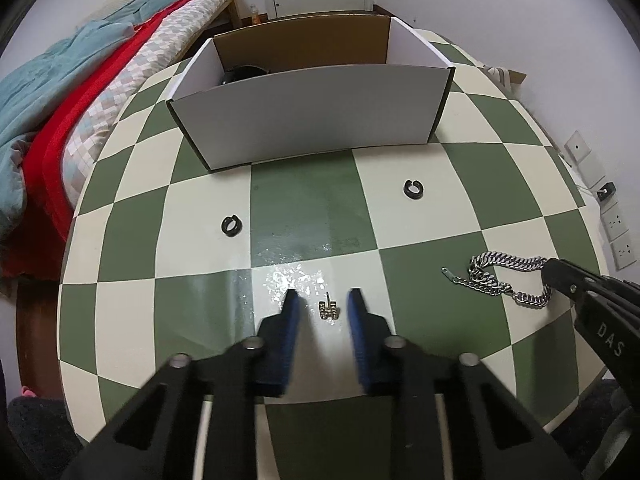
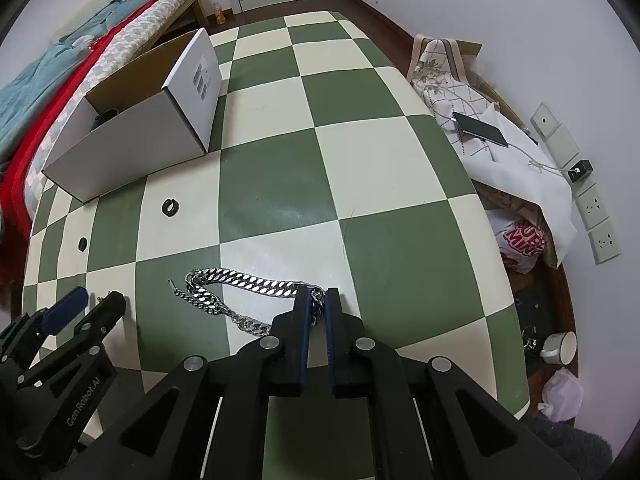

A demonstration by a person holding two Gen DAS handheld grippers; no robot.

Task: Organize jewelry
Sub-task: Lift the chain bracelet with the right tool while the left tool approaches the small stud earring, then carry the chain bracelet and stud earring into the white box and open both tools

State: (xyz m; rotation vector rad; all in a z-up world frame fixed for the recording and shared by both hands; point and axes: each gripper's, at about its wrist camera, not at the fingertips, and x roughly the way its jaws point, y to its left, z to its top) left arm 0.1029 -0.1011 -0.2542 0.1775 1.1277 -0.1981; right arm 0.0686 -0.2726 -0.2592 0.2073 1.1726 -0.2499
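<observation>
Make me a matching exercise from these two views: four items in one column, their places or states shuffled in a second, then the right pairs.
Items
1. silver chain
2. small earring
3. white box
4. black rings

Places or states
A. standing open at the far side of the table
B. lying loose, apart from each other, just before the box
C. pinched at one end by the right gripper
D. between the open fingers of the left gripper

Pairs: 1-C, 2-D, 3-A, 4-B

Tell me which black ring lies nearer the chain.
The black ring on the cream square right of the box's front, not the one off to the left; it lies closer to the chain.
</observation>
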